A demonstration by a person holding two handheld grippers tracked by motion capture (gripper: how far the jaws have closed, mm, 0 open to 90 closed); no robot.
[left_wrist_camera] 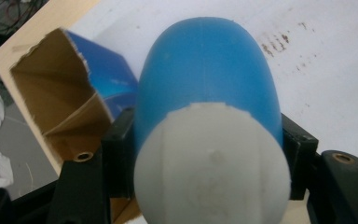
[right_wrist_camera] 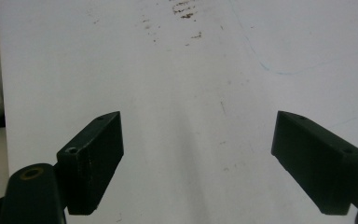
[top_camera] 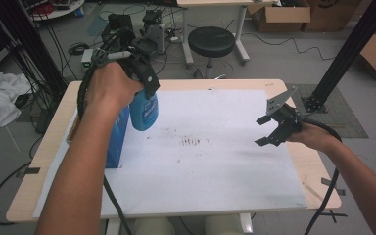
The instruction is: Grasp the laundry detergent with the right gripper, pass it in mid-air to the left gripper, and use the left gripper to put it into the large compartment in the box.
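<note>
The white cap of a blue bottle sits right up close in the left gripper view, with 1 black jaw pressing on each side of it. So the left tool is clenched on the bottle, up near its top. In the high view the bottle hangs in the air above the white sheet on the tabletop, just beside a blue box. The box stands at the left edge of the sheet, and its top is open (you can see the brown card inside).

The right tool is out on the right side, well apart from the bottle. Its 2 jaws are spread wide and hold nothing, with bare sheet under them.

I think the bottle is going into the box or has come out of it; I cannot tell which.

What could go wrong? The bottle is round and smooth, so it could slip or twist in the jaws and drop. It could also bump the box's thin wall and tip the box over, since nothing holds the box steady.
</note>
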